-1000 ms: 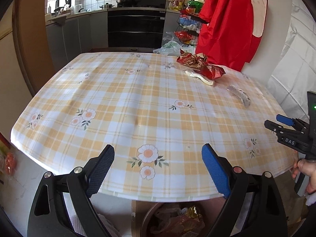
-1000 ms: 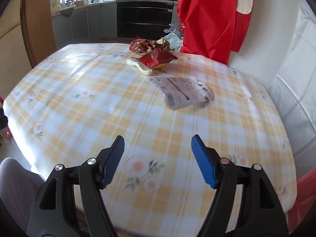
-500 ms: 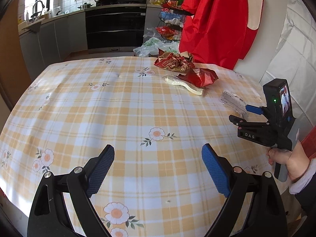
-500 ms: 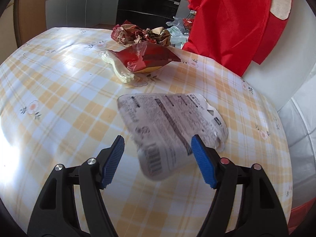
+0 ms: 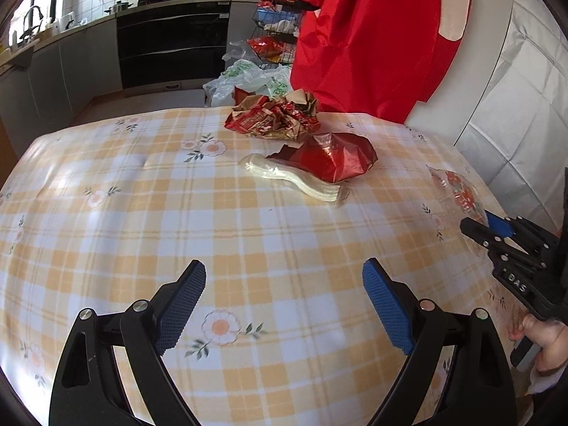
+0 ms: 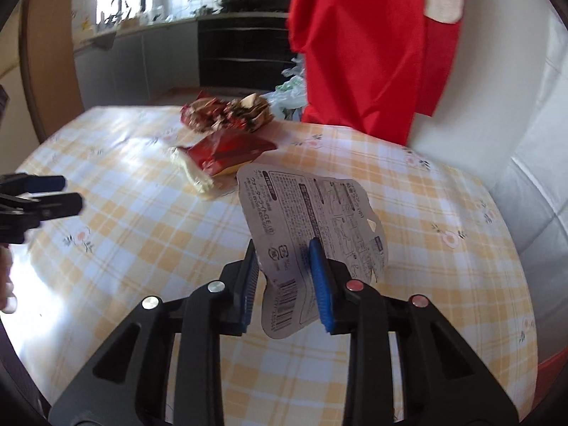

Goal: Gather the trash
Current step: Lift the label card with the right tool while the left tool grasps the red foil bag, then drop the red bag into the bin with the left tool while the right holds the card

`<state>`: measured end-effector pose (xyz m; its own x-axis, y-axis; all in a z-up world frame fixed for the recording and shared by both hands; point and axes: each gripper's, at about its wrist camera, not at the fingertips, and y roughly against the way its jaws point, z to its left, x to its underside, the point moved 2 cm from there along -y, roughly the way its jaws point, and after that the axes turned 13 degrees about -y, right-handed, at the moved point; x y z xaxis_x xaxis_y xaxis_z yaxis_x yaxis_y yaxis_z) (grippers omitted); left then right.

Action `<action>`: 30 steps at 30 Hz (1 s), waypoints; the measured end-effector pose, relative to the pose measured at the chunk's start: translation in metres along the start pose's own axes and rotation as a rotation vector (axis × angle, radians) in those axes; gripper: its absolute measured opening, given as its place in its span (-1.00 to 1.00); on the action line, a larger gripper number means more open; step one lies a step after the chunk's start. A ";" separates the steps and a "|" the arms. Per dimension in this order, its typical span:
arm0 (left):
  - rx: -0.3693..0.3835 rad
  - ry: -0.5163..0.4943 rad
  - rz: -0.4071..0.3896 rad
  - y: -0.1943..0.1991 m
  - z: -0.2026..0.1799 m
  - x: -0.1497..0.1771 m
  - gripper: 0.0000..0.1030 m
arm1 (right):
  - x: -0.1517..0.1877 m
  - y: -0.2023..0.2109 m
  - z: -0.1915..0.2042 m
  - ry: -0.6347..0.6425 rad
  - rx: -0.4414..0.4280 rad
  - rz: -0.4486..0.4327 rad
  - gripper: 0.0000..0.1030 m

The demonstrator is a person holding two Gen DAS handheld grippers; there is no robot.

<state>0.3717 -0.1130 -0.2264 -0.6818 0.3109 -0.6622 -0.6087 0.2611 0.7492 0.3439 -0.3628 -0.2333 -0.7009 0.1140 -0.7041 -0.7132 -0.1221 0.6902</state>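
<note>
Right wrist view: a grey printed packet [image 6: 312,234] stands tilted between the closing jaws of the right gripper [image 6: 284,284], both blue pads pressing it, its lower edge lifted off the checked tablecloth [image 6: 443,319]. Beyond lie a red wrapper [image 6: 227,152] over a pale sleeve [image 6: 193,174], then crumpled wrappers [image 6: 223,113]. Left gripper [image 5: 284,305] hovers over the cloth, fingers spread wide, nothing between them.

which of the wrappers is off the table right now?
The grey printed wrapper, pinched in the closing right gripper and lifted upright. The smooth red wrapper and the crumpled red-brown one lie flat on the table.
</note>
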 end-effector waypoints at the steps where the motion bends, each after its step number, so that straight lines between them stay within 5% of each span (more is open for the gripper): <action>1: 0.004 -0.016 0.003 -0.007 -0.004 -0.006 0.71 | 0.000 0.003 -0.005 -0.021 -0.004 -0.005 -0.40; 5: 0.019 -0.124 0.004 -0.040 -0.029 -0.037 0.71 | 0.004 0.010 -0.019 -0.075 -0.013 -0.018 -0.40; 19: -0.166 -0.413 0.001 -0.125 -0.079 -0.101 0.71 | 0.007 0.023 -0.043 -0.178 -0.077 -0.036 -0.40; 20: -0.168 -0.428 0.004 -0.129 -0.080 -0.103 0.65 | 0.008 0.024 -0.043 -0.184 -0.081 -0.036 -0.40; 23: -0.176 -0.449 0.035 -0.137 -0.079 -0.104 -0.36 | 0.012 0.027 -0.045 -0.215 -0.082 -0.041 -0.40; 24: -0.183 -0.434 0.041 -0.137 -0.076 -0.103 -0.49 | 0.014 0.028 -0.047 -0.226 -0.083 -0.041 -0.40; 30: -0.149 -0.429 -0.020 -0.102 -0.072 -0.091 -0.68 | 0.022 0.043 -0.044 -0.252 -0.094 -0.048 -0.40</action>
<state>0.4663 -0.2331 -0.2435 -0.4589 0.6658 -0.5883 -0.6927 0.1465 0.7062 0.2986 -0.4091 -0.2266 -0.6544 0.3618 -0.6640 -0.7502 -0.2006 0.6301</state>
